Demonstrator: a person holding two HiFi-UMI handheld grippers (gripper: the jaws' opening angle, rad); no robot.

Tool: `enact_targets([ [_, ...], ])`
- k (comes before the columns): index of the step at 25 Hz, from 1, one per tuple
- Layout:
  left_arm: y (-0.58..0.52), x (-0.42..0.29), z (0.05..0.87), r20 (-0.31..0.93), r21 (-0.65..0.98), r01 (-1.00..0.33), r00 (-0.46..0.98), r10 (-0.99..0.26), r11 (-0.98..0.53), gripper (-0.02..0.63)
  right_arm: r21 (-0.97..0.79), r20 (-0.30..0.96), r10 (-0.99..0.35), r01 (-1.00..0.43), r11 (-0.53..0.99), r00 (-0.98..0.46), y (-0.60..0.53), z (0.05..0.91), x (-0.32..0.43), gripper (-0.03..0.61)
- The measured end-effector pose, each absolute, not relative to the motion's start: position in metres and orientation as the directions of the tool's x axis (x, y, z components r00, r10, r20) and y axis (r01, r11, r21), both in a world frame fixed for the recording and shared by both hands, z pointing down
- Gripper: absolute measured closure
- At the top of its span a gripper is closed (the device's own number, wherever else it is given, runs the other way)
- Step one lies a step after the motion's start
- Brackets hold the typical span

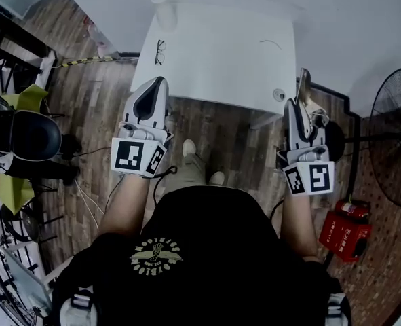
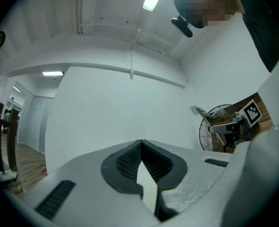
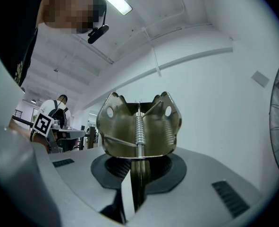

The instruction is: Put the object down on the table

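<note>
Clip [image 3: 138,126], a folded metal one with a coil spring down its middle, is clamped by its lower end in the right gripper [image 3: 135,171]. It stands upright above the pads, at the centre of the right gripper view. In the head view it sits at the right of the frame, just off the right edge of the white table [image 1: 214,66], so it is not yet over the top.

The left gripper [image 2: 141,148] is clenched on nothing, with its tips meeting. It shows at the centre left of the head view, near the table's lower edge.

To set the clip down well, I would first carry it leftward until bare tabletop lies under it. The wide empty middle looks the safest spot. It is clear of the glasses [image 1: 159,51] at the table's upper left and of the small round thing [image 1: 279,94] at its lower right corner. Then tip the gripper down, lower it until the metal touches, and only then part the jaws, since the springy clip could skid or topple if it is let go high. The left gripper is best kept out of the way.

Counted, large to small:
- one table
- one fan [image 1: 397,134] at the far right
- two grippers
- one red box [image 1: 345,231] at the lower right
- what may be one clear cup [image 1: 165,9] at the table's top edge, too faint to be sure
- one clip
- one pair of glasses
- one small round thing
</note>
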State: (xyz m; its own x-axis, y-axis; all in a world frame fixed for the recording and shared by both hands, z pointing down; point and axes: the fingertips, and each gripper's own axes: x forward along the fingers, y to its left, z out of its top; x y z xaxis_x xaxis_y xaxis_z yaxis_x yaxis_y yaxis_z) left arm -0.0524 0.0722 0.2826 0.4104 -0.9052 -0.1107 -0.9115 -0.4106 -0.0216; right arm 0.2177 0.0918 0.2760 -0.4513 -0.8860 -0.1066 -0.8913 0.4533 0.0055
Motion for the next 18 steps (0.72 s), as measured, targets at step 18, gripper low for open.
enact_targets([
  [18, 0.017, -0.065, 0.294, -0.103, -0.039, -0.895, 0.446, -0.889, -0.445, 0.607, 0.013, -0.071, -0.888, -0.891, 0.454, -0.454, 0.036, 0.289, 0.183, 0.517],
])
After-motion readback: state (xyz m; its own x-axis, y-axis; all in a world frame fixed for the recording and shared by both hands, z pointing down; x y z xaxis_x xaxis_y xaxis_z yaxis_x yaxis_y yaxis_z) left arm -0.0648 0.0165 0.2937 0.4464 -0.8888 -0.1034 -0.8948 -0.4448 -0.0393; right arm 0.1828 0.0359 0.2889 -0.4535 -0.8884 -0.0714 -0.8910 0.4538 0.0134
